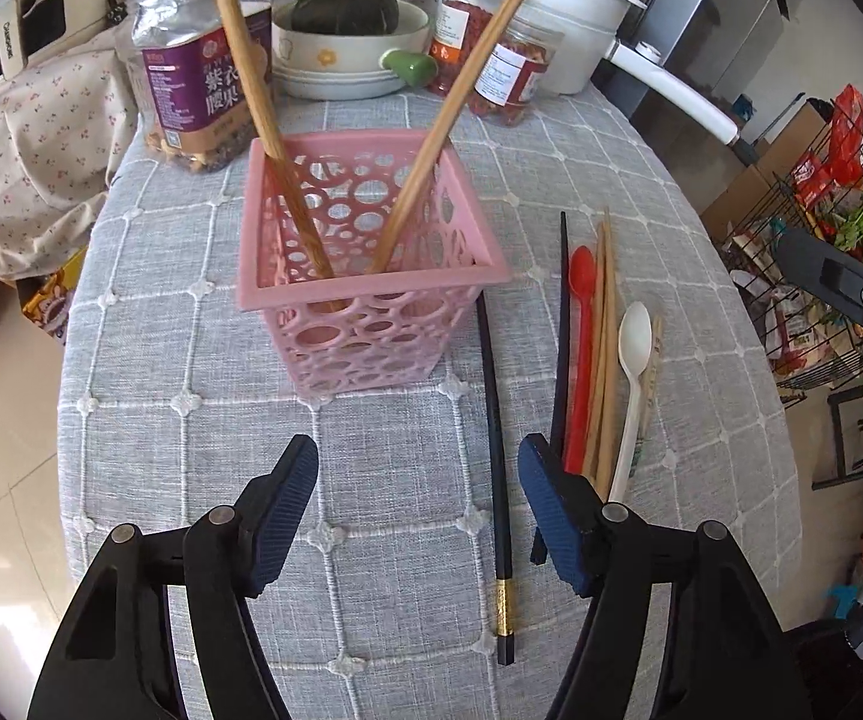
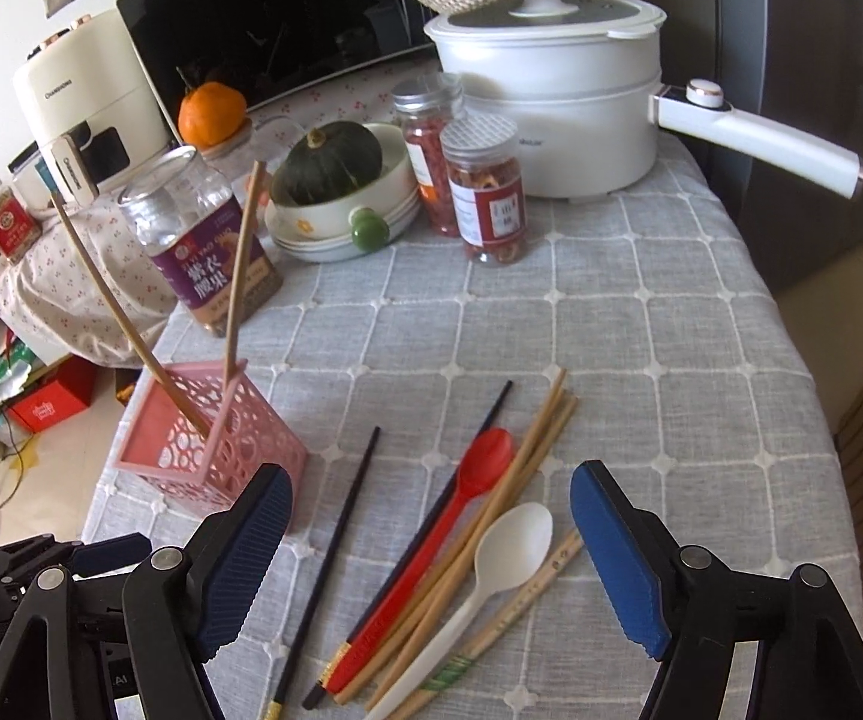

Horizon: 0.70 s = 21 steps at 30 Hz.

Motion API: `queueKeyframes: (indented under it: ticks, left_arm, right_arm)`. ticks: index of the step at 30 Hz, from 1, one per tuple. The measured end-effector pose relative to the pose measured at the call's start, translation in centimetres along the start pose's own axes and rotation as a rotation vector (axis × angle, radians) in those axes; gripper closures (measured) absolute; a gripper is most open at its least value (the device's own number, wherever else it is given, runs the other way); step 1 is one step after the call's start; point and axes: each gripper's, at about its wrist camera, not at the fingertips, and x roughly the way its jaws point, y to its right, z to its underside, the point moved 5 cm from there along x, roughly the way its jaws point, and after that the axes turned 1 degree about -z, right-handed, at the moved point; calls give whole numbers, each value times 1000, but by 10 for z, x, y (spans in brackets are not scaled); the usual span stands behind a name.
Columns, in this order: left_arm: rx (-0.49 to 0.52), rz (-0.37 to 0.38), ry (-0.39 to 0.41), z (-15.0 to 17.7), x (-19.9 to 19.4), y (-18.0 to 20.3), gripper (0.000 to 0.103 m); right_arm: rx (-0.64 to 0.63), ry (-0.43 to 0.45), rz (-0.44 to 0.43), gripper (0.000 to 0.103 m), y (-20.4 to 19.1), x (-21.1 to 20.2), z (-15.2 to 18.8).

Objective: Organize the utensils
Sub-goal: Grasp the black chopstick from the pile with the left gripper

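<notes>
A pink perforated basket stands on the grey checked tablecloth with two wooden chopsticks leaning in it. My left gripper hovers open just in front of the basket, with nothing between its pads. A black chopstick lies on the cloth below the gap, near the right pad. My right gripper is open above a loose pile: a red spoon, a white spoon, wooden chopsticks and black chopsticks. The basket is to its left.
At the back of the table stand a nut jar, a bowl holding a dark squash, two spice jars and a white pot with a long handle. The table edge drops off left and right; a wire rack stands right.
</notes>
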Motion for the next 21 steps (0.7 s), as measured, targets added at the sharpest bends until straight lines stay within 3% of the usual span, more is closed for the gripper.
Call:
queueKeyframes:
  ticks: [4,7,21]
  left_arm:
    - [13,6,-28,0,19,14,59]
    - [21,7,-48,-3,35,23,70]
    - [93,-123,-25,-20,73,41,81]
  right_arm:
    - [11,-68,37,22,16,11,13]
    - [33,-114,59,22,31,18,22]
    - [49,-180,118,22,65,24,37]
